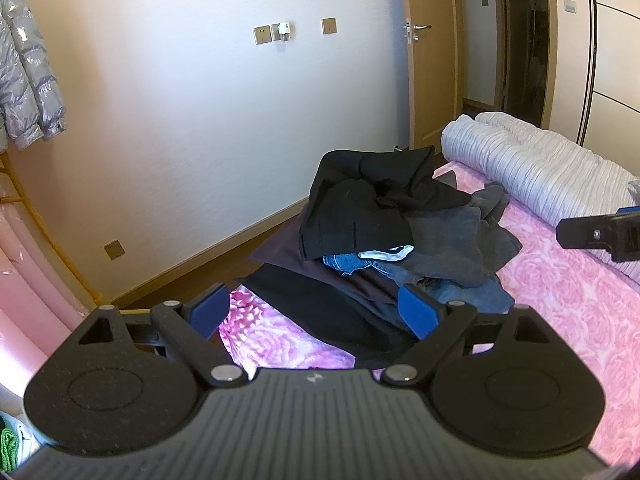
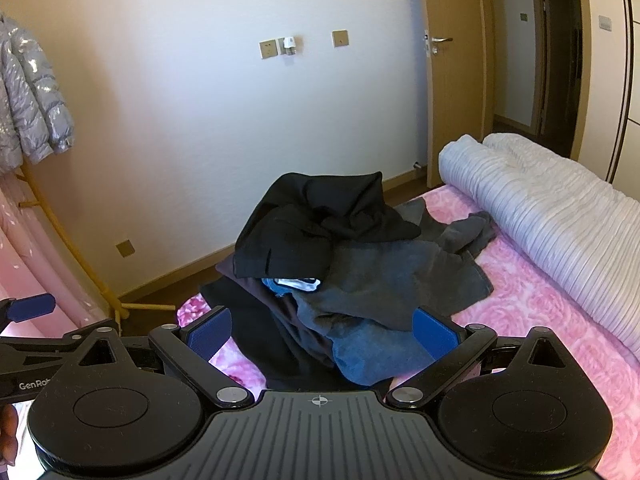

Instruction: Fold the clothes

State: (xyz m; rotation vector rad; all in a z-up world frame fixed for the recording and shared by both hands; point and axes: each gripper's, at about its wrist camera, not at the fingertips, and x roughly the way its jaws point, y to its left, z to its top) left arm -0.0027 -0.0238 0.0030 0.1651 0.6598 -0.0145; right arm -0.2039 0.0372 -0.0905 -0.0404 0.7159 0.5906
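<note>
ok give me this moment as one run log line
phase: pre-grasp | left hand-held gripper: open, empty | right hand-held gripper: open, empty | clothes pile: unfolded on pink bedspread

Dark clothes on a pink rose-patterned bed

Black top (image 2: 316, 216), grey garment (image 2: 392, 280), blue jeans (image 1: 460, 292); ribbed pale-grey quilt (image 2: 552, 216); blue fingers (image 2: 434, 330).
</note>
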